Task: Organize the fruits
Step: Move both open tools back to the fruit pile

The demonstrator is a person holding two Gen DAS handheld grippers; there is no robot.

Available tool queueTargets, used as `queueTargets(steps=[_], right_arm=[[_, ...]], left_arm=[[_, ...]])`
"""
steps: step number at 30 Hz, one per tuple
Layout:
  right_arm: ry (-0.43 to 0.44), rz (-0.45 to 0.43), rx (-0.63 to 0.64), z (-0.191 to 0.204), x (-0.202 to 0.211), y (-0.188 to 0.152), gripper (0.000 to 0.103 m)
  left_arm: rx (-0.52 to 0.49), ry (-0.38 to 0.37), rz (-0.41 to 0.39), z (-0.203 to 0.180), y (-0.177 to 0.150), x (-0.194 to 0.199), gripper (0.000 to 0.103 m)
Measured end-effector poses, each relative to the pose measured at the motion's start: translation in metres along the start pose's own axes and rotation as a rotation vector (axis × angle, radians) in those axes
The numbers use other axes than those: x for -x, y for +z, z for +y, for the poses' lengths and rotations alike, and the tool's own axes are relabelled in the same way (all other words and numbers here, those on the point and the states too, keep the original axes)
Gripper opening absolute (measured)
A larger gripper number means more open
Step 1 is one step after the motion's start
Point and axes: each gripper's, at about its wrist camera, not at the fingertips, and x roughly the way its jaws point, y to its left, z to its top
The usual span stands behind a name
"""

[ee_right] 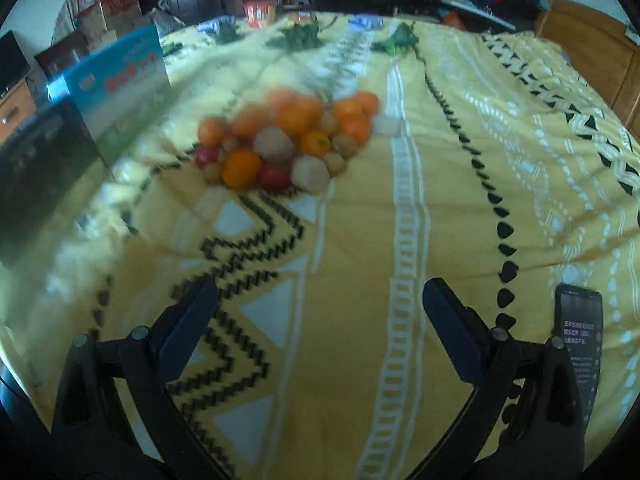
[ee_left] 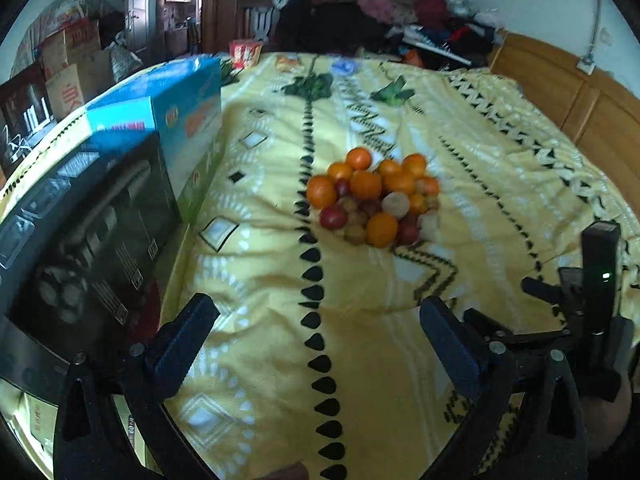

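Observation:
A heap of fruit lies on the yellow patterned bedspread: several oranges, small red fruits and pale brownish ones piled together. In the right wrist view the same heap of fruit is blurred, ahead and to the left. My left gripper is open, well short of the pile, with only bedspread between its fingers. My right gripper is open too, over bare bedspread short of the fruit. The right gripper's body shows at the right edge of the left wrist view.
A blue box and a black box stand on the bed's left side. Green vegetables and snack packets lie at the far end. Clothes are piled behind. A phone sits by my right gripper. A wooden board borders the right.

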Motion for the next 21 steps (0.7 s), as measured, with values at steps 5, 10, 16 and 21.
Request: queueTargets(steps=[5, 10, 16, 21], right_arm=[[0.012, 0.083, -0.008, -0.011, -0.032, -0.01, 0.103], [0.055, 0.04, -0.046, -0.021, -0.03, -0.019, 0.103], [0.056, 0.009, -0.048, -0.022, -0.032, -0.021, 0.103], [0.053, 0.006, -0.05, -0.019, -0.036, -0.018, 0.103]], left_arm=[[0.039, 0.101, 0.096, 0.008, -0.017, -0.048, 0.103], [0.038, 0.141, 0.17, 0.006, -0.038, -0.085, 0.103], [0.039, 0.154, 0.109, 0.004, -0.044, -0.08, 0.103], [0.04, 0.149, 0.094, 0.006, -0.045, -0.078, 0.103]])
